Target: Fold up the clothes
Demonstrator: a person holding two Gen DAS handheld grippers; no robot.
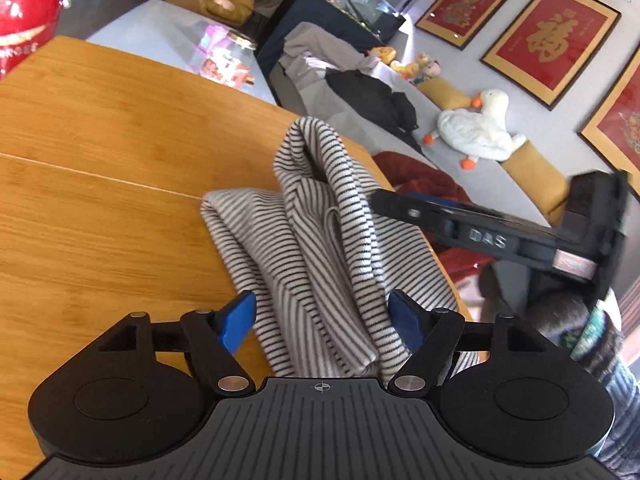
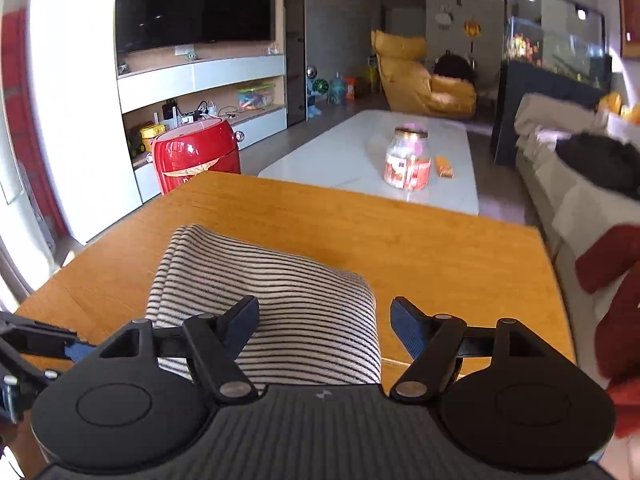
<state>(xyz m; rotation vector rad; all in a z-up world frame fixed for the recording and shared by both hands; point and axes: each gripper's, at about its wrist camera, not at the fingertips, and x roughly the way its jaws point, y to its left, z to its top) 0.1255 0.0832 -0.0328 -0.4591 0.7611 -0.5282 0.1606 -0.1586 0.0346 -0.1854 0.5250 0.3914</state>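
Note:
A black-and-white striped garment lies bunched on the wooden table, one fold standing up near the table's right edge. My left gripper is open, its blue pads either side of the garment's near end. In the right wrist view the same garment looks like a thick folded pile on the table. My right gripper is open over its near edge, the left finger above the cloth. The right gripper's black body comes in from the right, its tip at the raised fold.
A red drum-shaped container stands past the table's far left corner. Beyond is a white coffee table with a jar. A sofa with a plush goose and a red cloth lie right of the table.

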